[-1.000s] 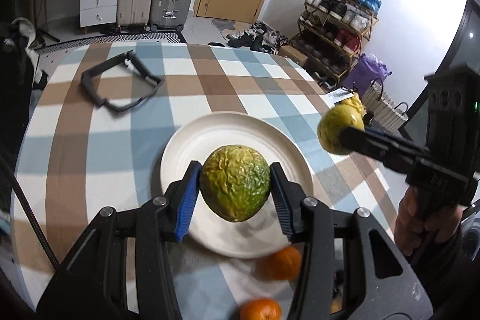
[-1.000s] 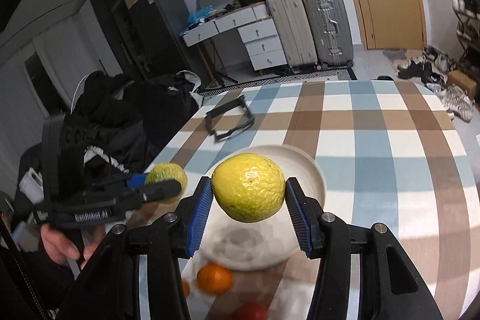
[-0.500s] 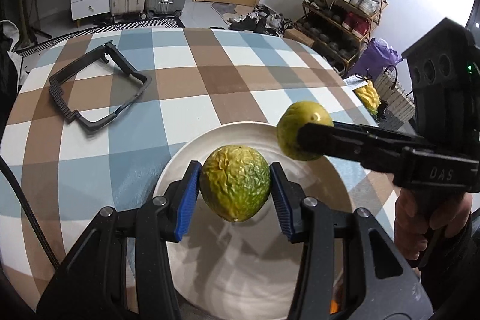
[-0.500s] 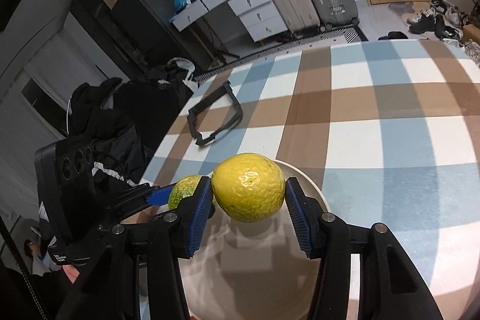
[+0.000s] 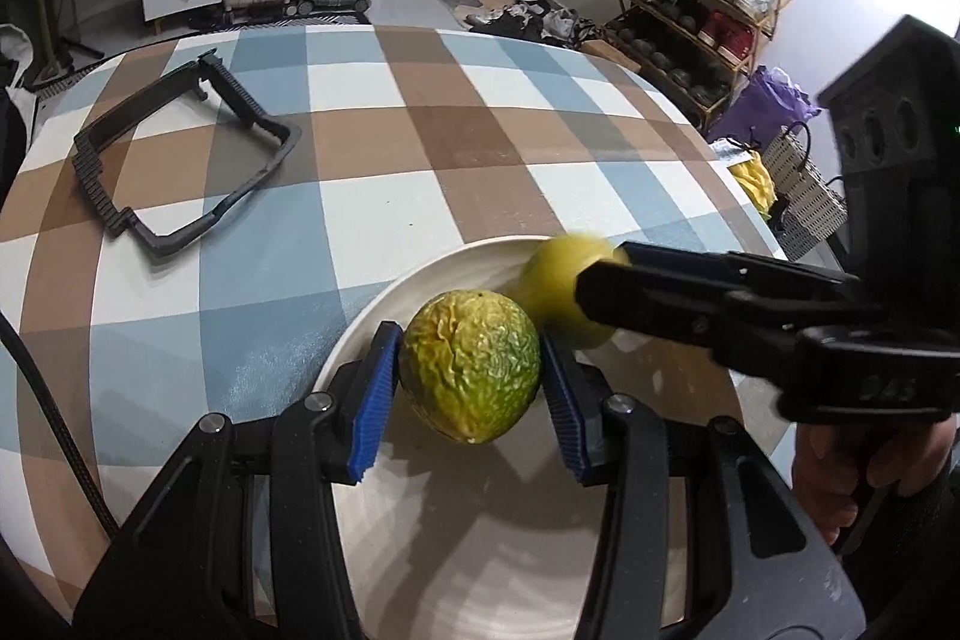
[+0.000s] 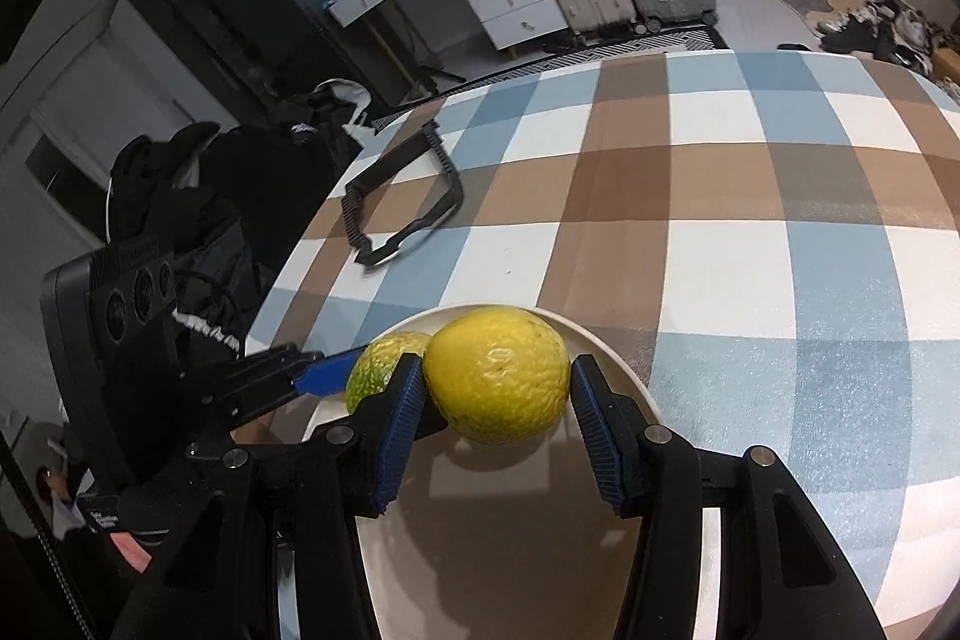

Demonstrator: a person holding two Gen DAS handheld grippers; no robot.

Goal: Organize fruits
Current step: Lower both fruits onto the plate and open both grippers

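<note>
My left gripper [image 5: 471, 376] is shut on a wrinkled green-yellow fruit [image 5: 471, 364] and holds it low over the white plate [image 5: 384, 304]. My right gripper [image 6: 495, 400] is shut on a smoother yellow fruit [image 6: 498, 376] over the same plate [image 6: 624, 376]. The two fruits are side by side, nearly touching. The yellow fruit [image 5: 552, 280] and the right gripper's body show at the right of the left wrist view. The green-yellow fruit [image 6: 378, 364] shows left of the yellow one in the right wrist view.
A black plastic frame [image 5: 180, 148] lies on the checked tablecloth [image 5: 480, 130] at the far left. Another yellow fruit [image 5: 753, 181] sits at the table's right edge. Suitcases, drawers and a shoe rack stand beyond the table.
Both grippers have moved forward and down over the plate, each still holding its fruit. The two fruits have come closer together. The small oranges near the front have dropped out of view.
</note>
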